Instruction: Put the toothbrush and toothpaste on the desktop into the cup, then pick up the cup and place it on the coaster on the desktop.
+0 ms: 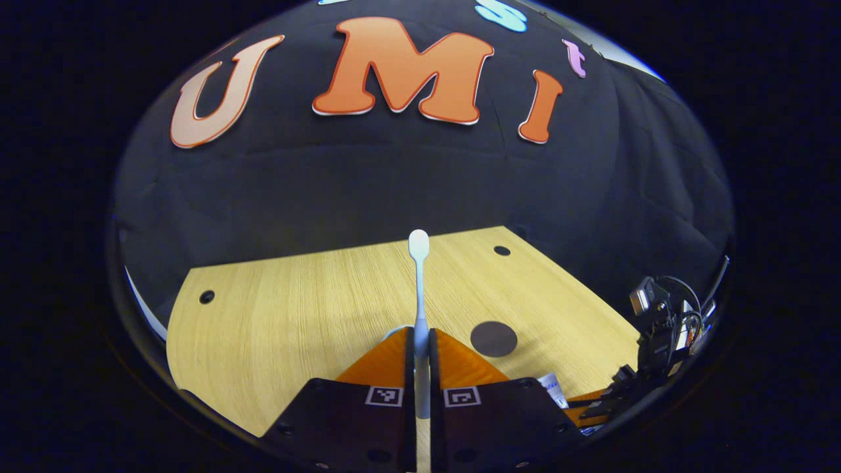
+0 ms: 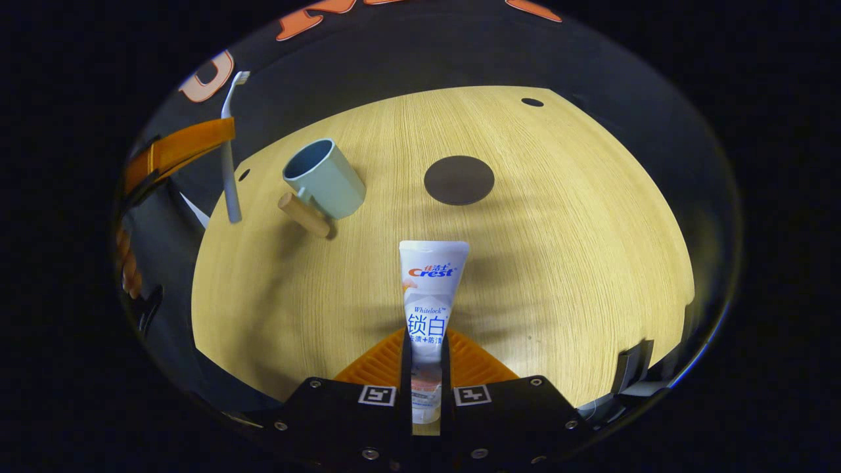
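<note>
In the left gripper view, the lower handle of the toothbrush [image 1: 418,289] is hidden between the closed jaws, and whether bristles face the camera cannot be told. To the right of the jaws, the other gripper [image 1: 594,406] is cut off by the picture's edge, so its grip cannot be made out. In the right gripper view, the cap end of the toothpaste [image 2: 430,309] is concealed between the jaws. Far left of the jaws, the left gripper [image 2: 220,136] is cropped, and the inside of the cup [image 2: 323,177] is only partly seen
</note>
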